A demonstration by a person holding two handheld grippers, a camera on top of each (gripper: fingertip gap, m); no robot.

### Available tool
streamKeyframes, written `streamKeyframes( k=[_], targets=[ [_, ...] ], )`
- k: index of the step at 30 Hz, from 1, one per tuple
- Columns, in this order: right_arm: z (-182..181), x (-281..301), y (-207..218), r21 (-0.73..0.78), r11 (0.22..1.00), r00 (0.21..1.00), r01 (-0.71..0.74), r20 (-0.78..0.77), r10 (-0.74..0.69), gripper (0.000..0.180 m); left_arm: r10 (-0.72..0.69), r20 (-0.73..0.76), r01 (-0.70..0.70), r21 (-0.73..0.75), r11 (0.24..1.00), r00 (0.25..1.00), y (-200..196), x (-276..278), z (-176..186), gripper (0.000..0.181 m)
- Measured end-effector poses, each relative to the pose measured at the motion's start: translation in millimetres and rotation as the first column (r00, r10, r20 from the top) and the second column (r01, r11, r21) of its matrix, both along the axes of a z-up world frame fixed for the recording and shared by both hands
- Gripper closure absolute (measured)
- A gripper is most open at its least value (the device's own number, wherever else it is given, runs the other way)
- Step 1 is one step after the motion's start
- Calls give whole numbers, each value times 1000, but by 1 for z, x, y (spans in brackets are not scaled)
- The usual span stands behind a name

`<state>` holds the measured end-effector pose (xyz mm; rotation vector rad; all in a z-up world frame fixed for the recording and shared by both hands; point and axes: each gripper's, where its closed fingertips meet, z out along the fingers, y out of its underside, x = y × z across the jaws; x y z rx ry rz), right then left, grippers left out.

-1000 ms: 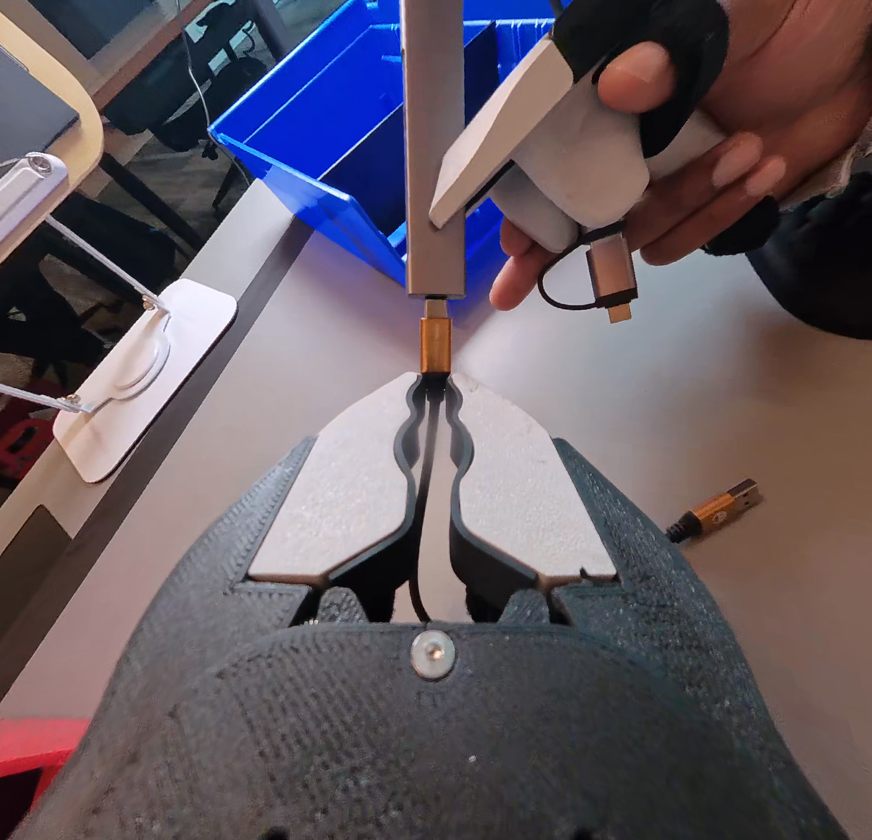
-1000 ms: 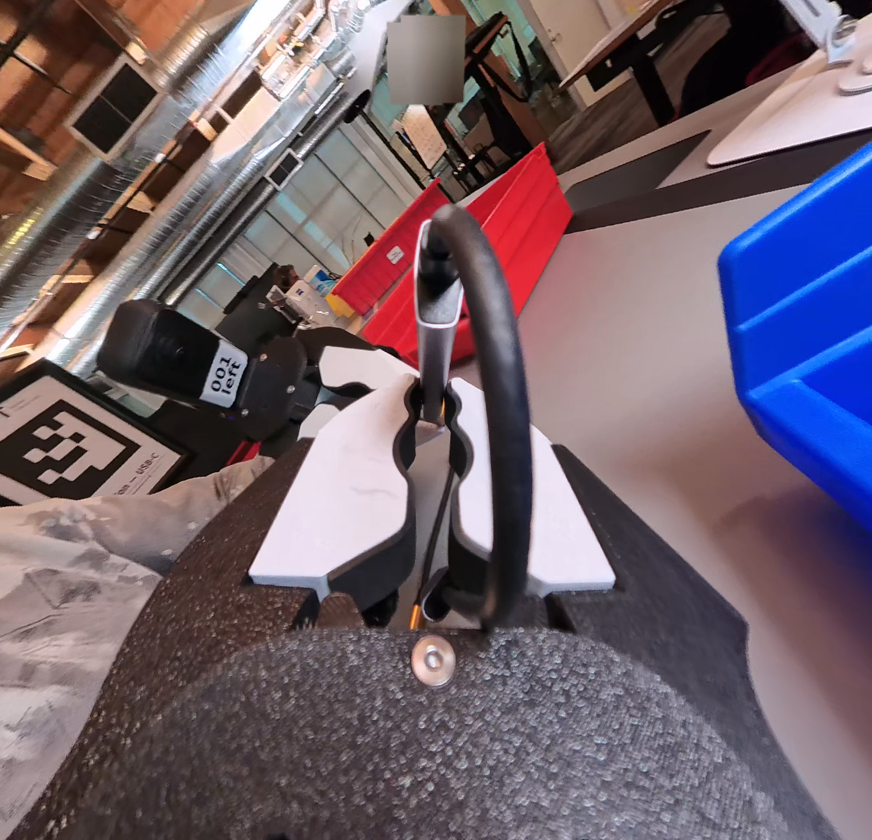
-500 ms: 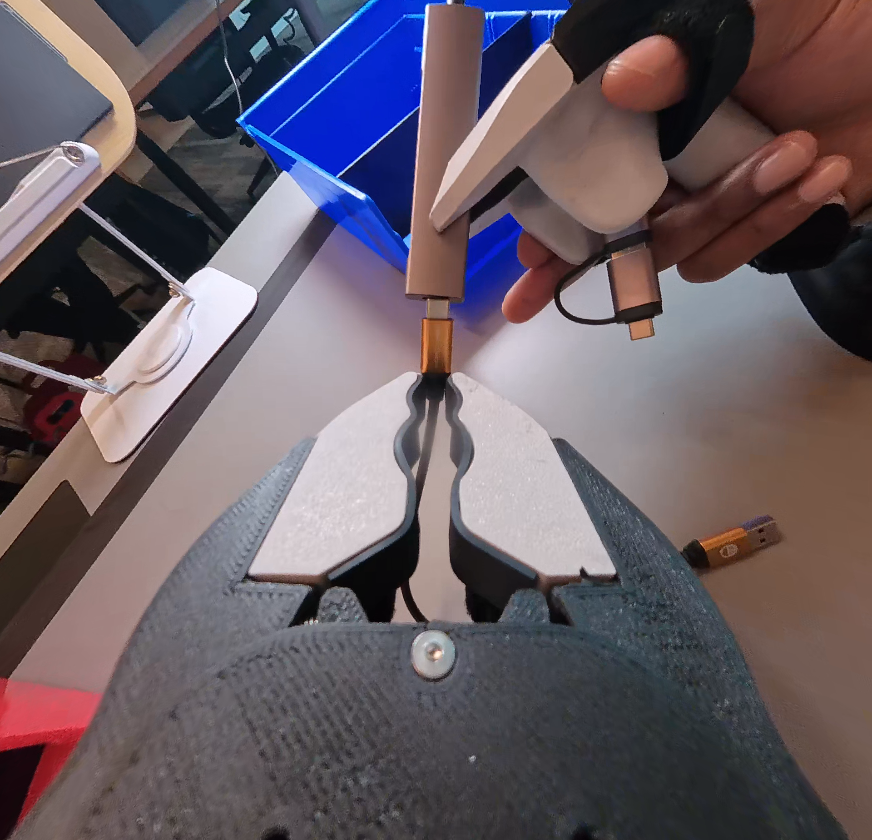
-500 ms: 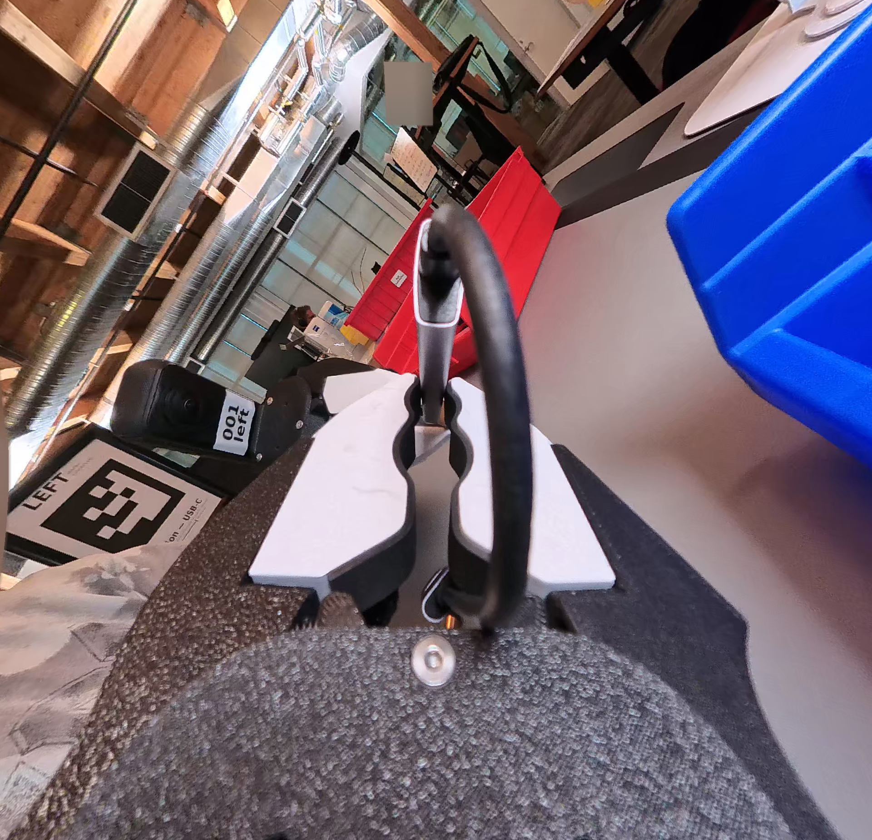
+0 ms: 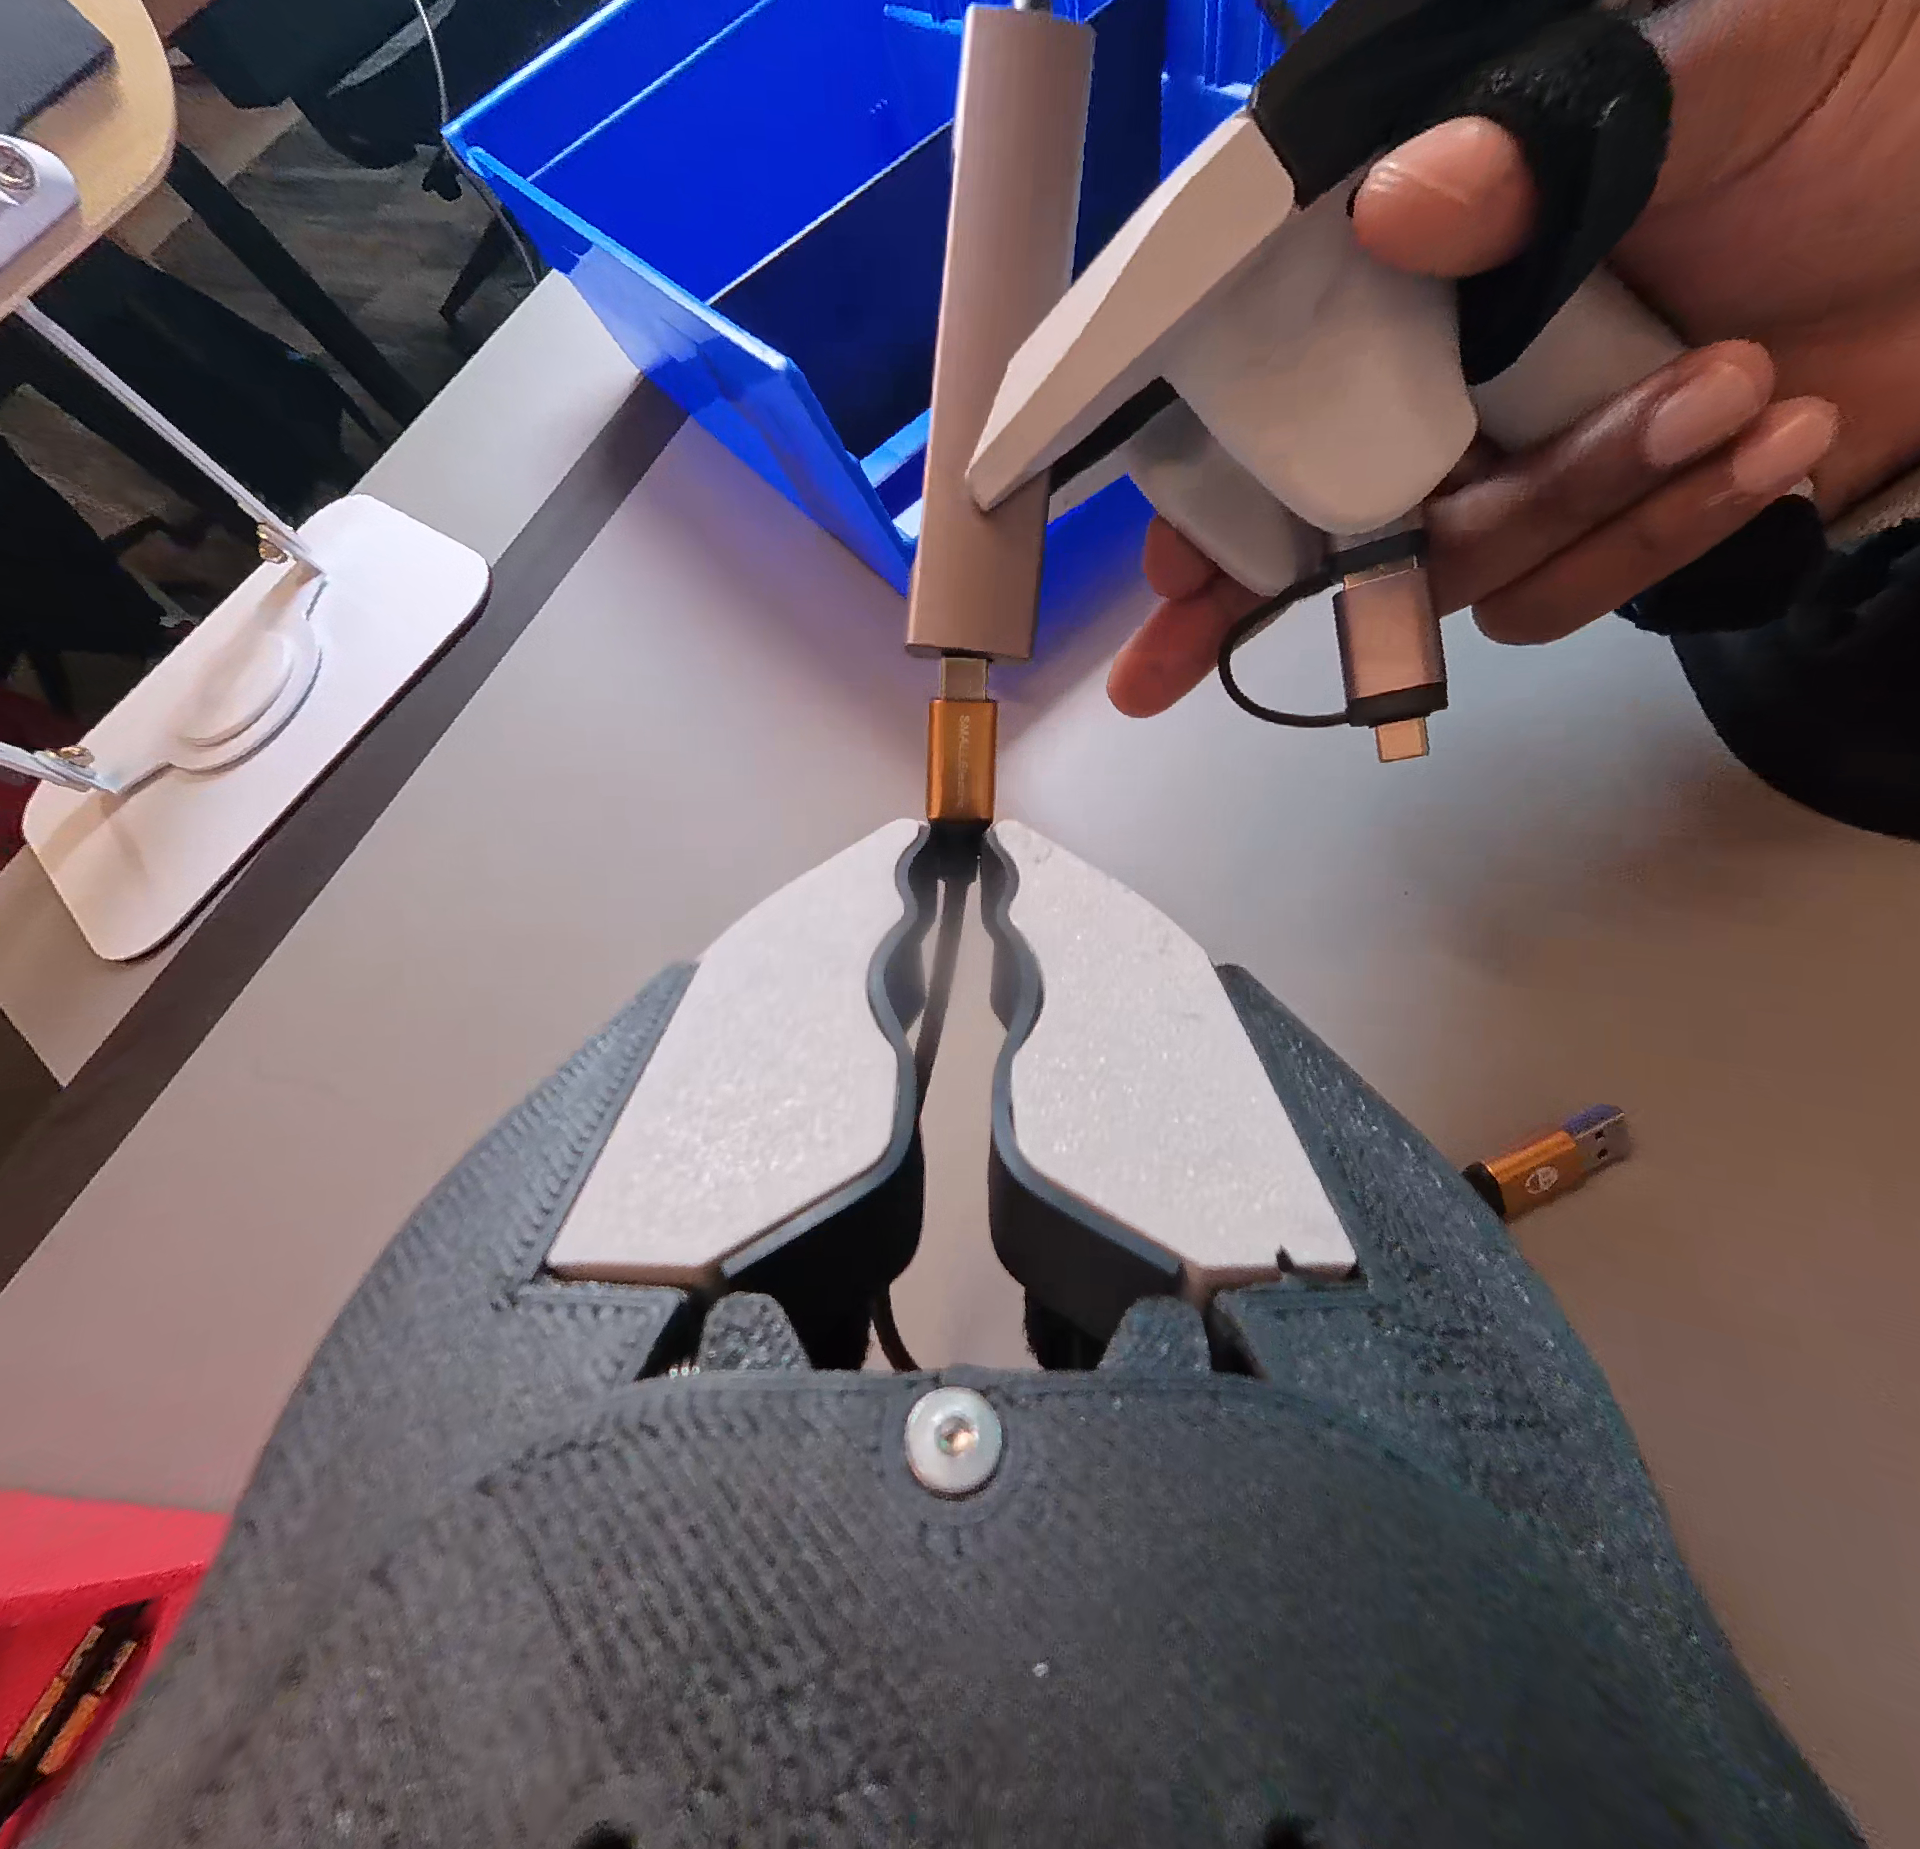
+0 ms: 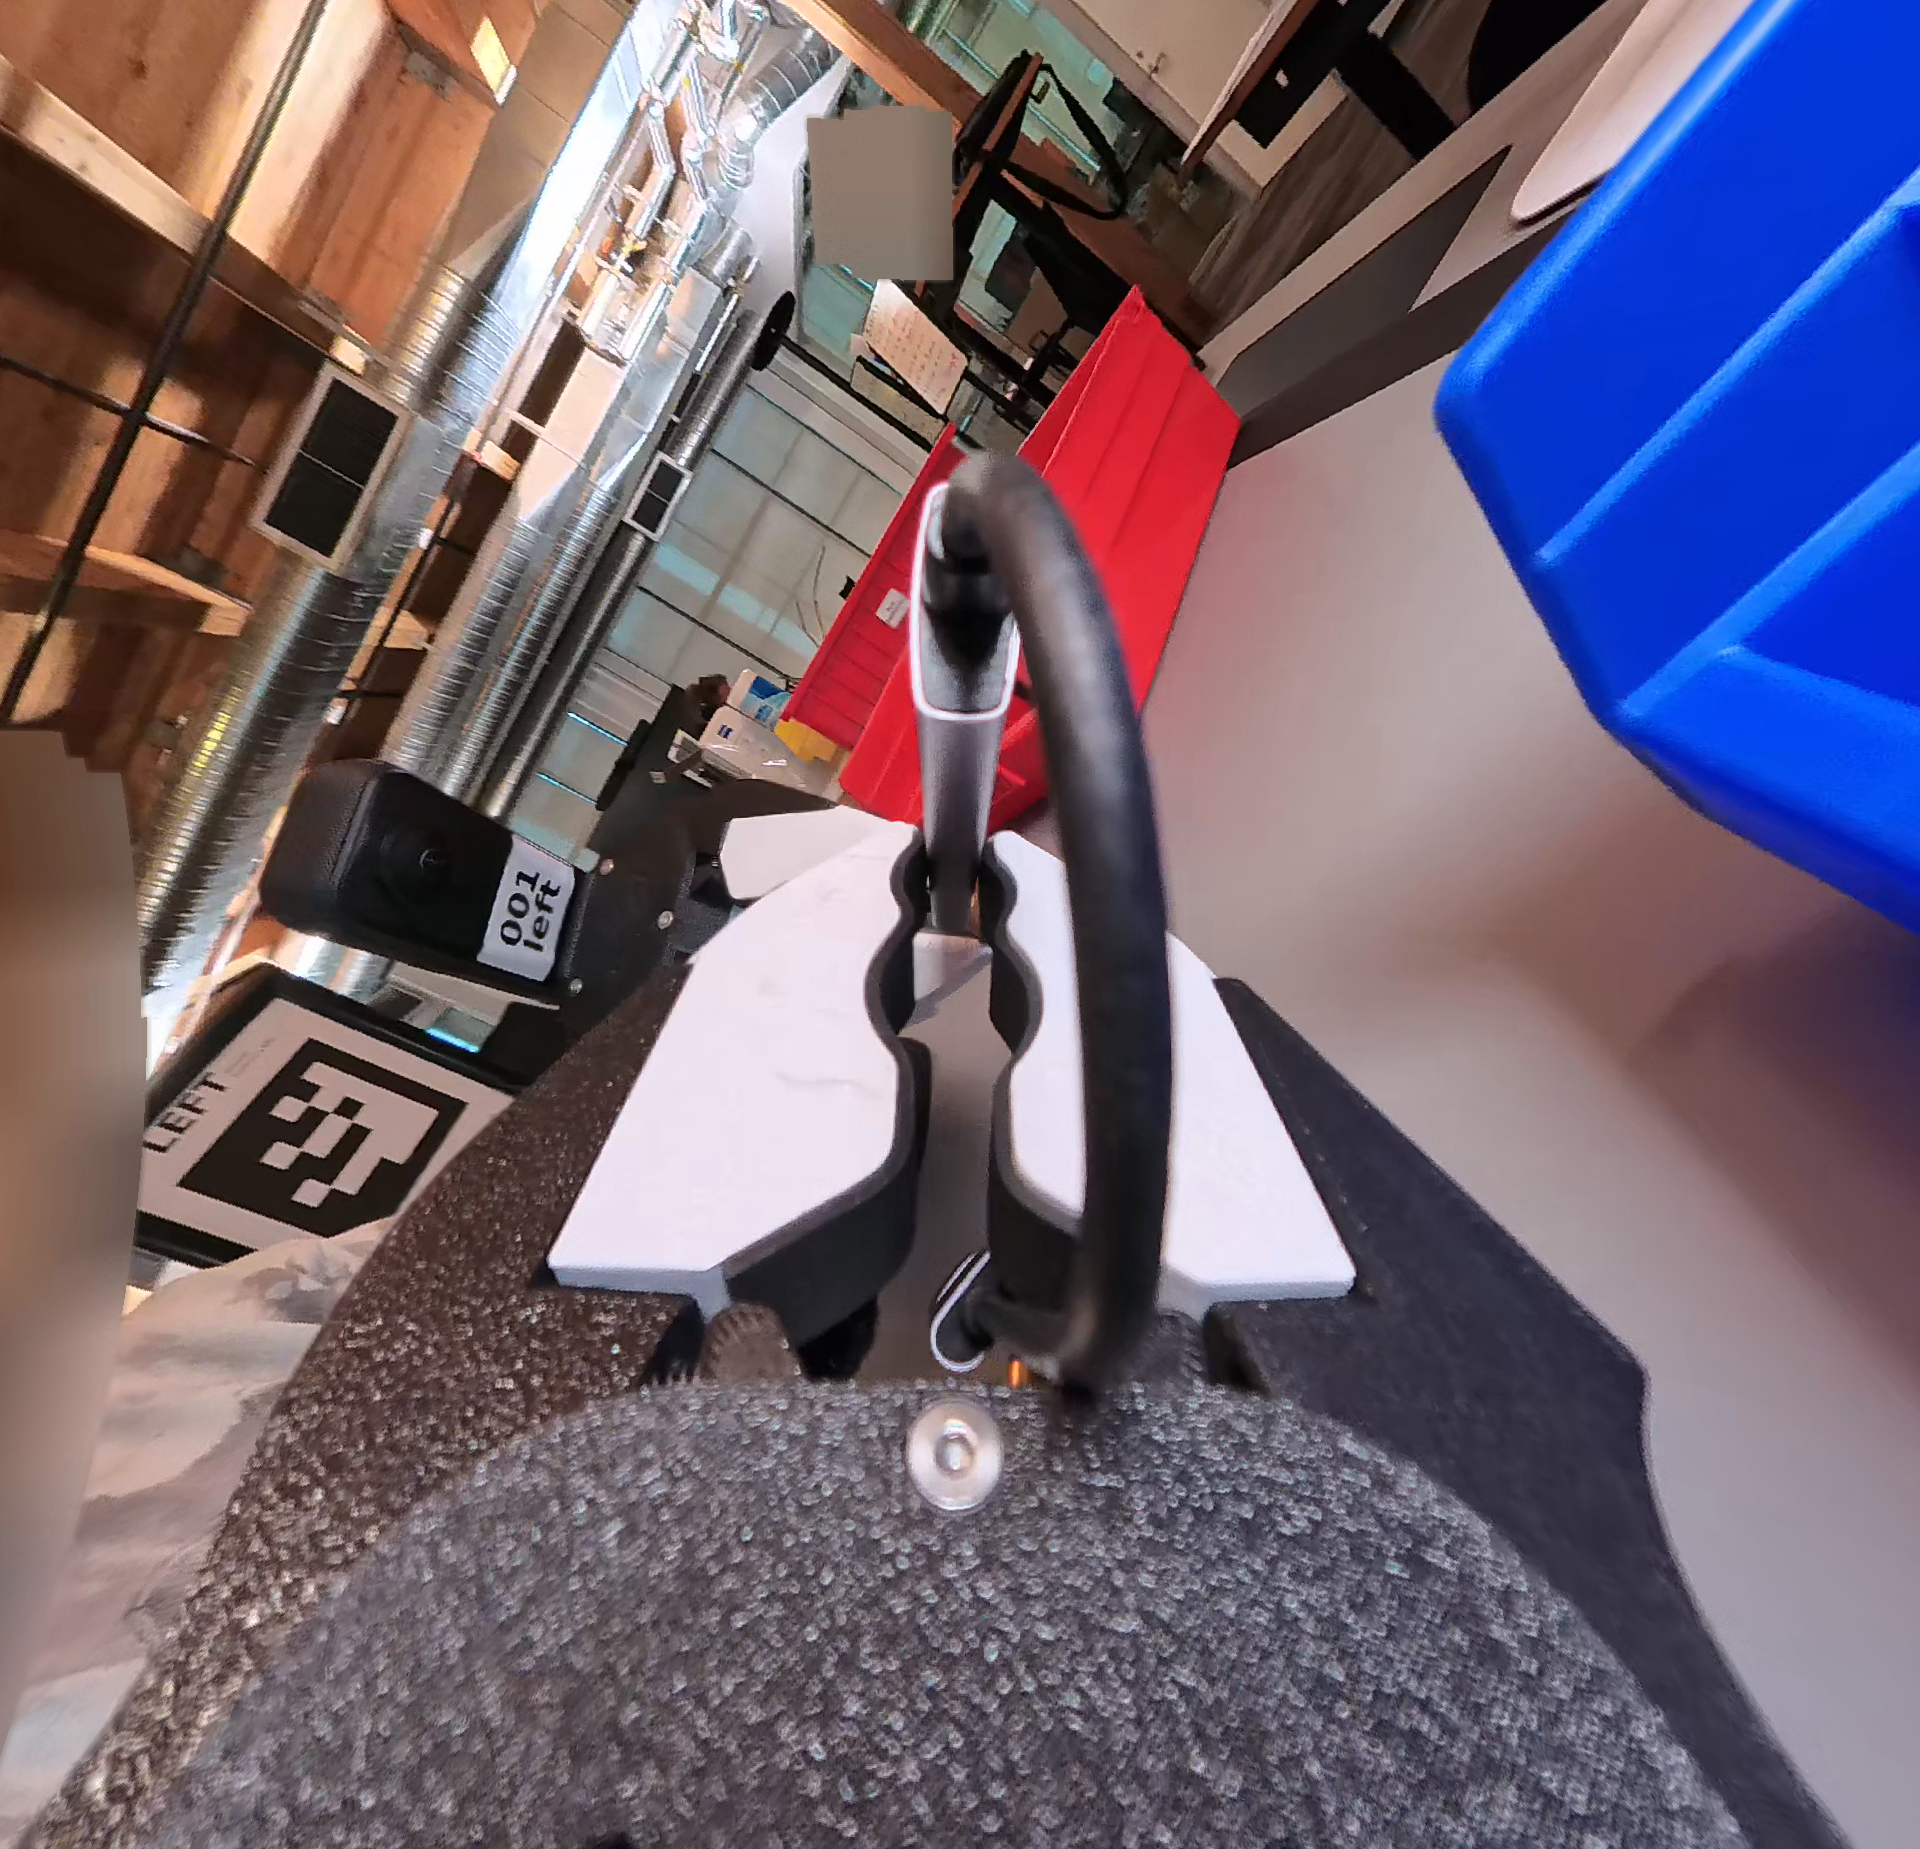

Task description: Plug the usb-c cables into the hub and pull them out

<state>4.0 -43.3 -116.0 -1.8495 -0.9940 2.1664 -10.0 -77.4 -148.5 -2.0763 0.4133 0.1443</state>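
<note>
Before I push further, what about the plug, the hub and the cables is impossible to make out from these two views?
- Seating depth: in the left wrist view the orange plug meets the hub; the port interior is hidden.
- Cable behind the left tongs: hidden under the tong body.
- Hub's far end: its cable leaves the top edge.
- Right wrist view: the black cable loop covers part of the right tongs; the plug is not visible.

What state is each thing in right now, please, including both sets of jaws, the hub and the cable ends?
left gripper: jaws shut on the orange plug's cable end.
orange plug: metal tip at the hub's end port, part still showing.
hub: held off the table, clamped in the right gripper.
hub's own grey connector: dangling free, unplugged.
second orange plug: lying loose on the table.
blue bin: open-topped.
</note>
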Motion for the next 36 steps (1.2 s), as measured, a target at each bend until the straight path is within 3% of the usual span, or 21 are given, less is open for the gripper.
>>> streamKeyframes(
  k=[5, 9, 15, 21, 23, 27, 32, 33, 36],
  targets=[
    [-4, -1, -1, -18, 1000, 1000, -6, 14, 7, 171, -2, 9, 2, -20, 1000, 1000, -2, 0, -2, 173],
    [-11, -2, -1, 129, 992, 998, 10, 52, -17, 171, -11, -3, 10, -29, 1000, 1000, -3, 1, -4, 173],
    [-9, -1, -2, 88, 996, 999, 4, 34, -7, 171, -28, -34, 28, 7, 1000, 999, -1, 1, -3, 173],
    [-4, 3, -2, 182, 983, 1000, -2, 13, -1, 171, -78, 2, 77, 62, 995, 997, 1, 5, 1, 173],
    [5, 5, -3, 177, 984, 999, -15, -30, 21, 171, -132, 104, 124, 82, 989, 986, -1, 8, 9, 172],
    [17, 10, -8, 163, 984, 991, -68, -103, 85, 171, -231, 396, 225, 62, 972, 889, -11, 12, 16, 152],
    [19, 14, -26, 252, 958, 975, -137, -134, 175, 171, -321, 580, 364, 45, 930, 749, -24, 24, 14, 164],
    [19, 14, -29, 272, 951, 973, -145, -134, 186, 171, -331, 589, 382, 42, 923, 737, -26, 27, 14, 172],
    [17, 17, -31, 333, 928, 970, -166, -115, 215, 171, -343, 571, 406, 19, 914, 746, -28, 32, 11, 174]
  ],
)
